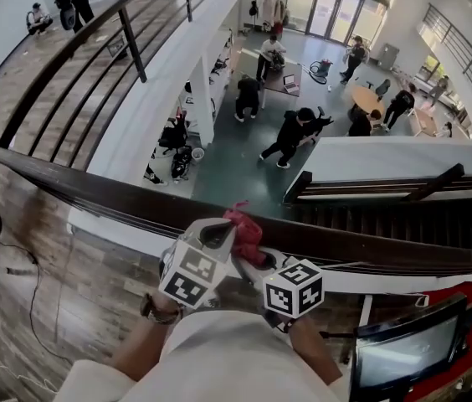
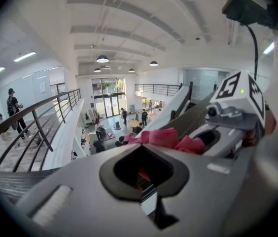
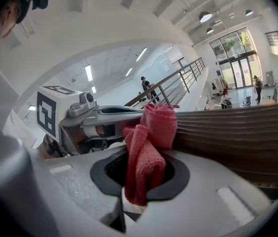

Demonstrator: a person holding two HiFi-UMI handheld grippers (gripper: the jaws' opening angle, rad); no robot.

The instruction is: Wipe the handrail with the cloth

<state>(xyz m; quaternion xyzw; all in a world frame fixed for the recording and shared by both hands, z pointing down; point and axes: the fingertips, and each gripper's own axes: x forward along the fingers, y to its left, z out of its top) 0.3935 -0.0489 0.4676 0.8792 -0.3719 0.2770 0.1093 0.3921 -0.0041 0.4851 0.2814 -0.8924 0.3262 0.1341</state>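
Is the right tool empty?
No, the right tool is shut on the red cloth, which sticks up between its jaws.

Two pale grey tools on show, the left gripper (image 1: pixel 219 235) and the right gripper (image 1: pixel 248 260), and each carries a white cube (image 1: pixel 192 273) printed with black square markers. Black padding (image 2: pixel 110 179) lines the diamond-shaped opening between the left jaws. A thin black cable (image 2: pixel 254 48) climbs above the right tool's cube. Behind the tools the person wears a cream top (image 1: pixel 219 350), with a dark wristband (image 1: pixel 159 311) behind the left tool.
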